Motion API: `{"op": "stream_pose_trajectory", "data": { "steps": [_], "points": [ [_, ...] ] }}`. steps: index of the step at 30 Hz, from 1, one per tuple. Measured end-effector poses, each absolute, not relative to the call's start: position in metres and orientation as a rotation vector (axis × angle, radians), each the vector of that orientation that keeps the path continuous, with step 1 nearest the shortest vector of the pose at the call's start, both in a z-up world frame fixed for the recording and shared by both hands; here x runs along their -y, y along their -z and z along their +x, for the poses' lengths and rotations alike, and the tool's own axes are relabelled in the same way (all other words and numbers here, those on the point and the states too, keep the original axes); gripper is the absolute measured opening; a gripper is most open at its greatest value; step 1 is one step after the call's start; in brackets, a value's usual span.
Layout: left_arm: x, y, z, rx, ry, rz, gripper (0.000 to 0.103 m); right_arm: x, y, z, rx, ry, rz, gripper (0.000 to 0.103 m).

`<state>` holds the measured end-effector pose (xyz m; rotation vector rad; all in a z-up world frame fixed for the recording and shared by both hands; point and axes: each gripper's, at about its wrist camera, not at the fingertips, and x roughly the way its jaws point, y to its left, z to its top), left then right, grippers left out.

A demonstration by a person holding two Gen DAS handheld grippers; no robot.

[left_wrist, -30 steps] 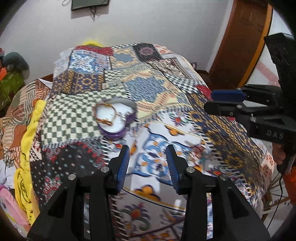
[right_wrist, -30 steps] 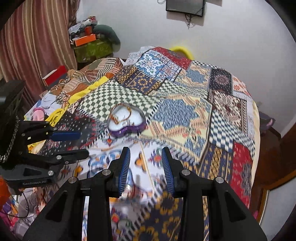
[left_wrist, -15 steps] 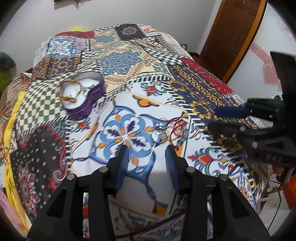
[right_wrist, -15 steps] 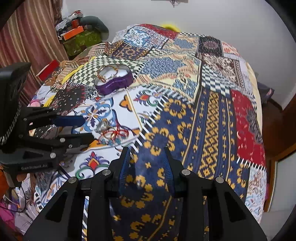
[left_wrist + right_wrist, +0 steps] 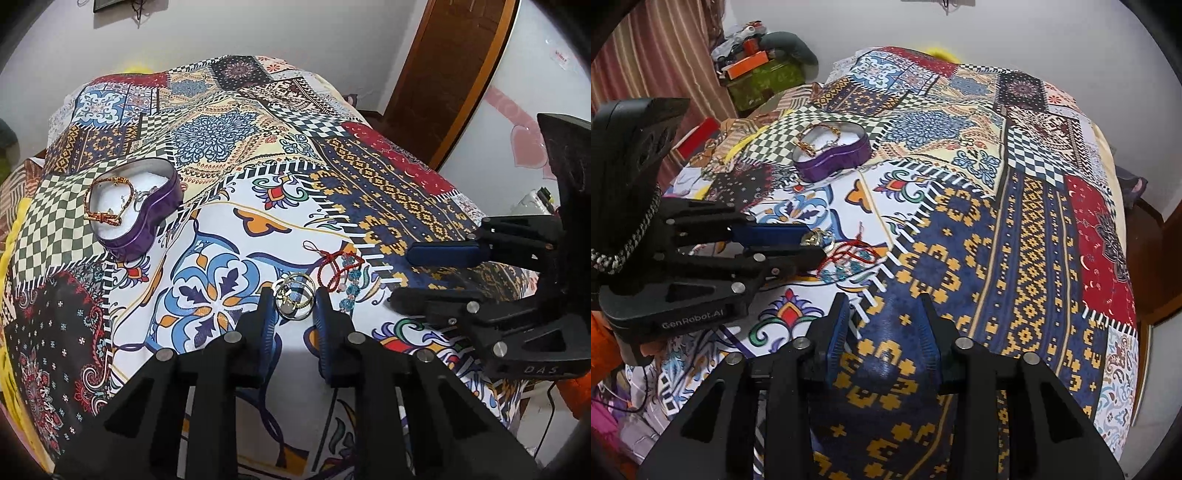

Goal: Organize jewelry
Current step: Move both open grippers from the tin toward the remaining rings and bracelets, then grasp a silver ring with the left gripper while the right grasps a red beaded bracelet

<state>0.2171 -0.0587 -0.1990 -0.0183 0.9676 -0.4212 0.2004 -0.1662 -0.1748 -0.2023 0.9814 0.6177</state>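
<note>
A purple heart-shaped tin [image 5: 147,229] sits on the patterned bedspread at the left, with a gold and red bracelet [image 5: 105,201] inside; it also shows in the right wrist view [image 5: 833,157]. Metal rings [image 5: 294,295] lie on the cloth between the fingertips of my open left gripper [image 5: 293,304]. A red cord bracelet [image 5: 338,264] and a blue bead bracelet [image 5: 351,284] lie just right of them. My right gripper [image 5: 882,314] is open and empty, over the dark blue patch to the right of the jewelry [image 5: 849,256].
The patchwork bedspread [image 5: 1015,229] covers the bed. A brown door [image 5: 447,70] stands at the far right. Boxes and clutter [image 5: 757,74] pile up beside a striped curtain [image 5: 665,55] to the left of the bed.
Both grippers have swung down from the far part of the bed to the near part. My left gripper has come down around the rings. The tin has not moved.
</note>
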Motion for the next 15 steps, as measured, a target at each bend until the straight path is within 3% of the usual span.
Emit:
{"op": "stream_pose_trajectory", "data": {
  "steps": [3,15],
  "points": [
    [0.054,0.195,0.213,-0.962,0.425,-0.045,0.020,0.164,0.171,0.202,-0.978,-0.623,-0.171,0.048],
    [0.024,0.182,0.186,-0.916,0.367,-0.057,0.020,0.133,0.175,0.206,-0.965,-0.632,-0.266,0.048]
  ]
}}
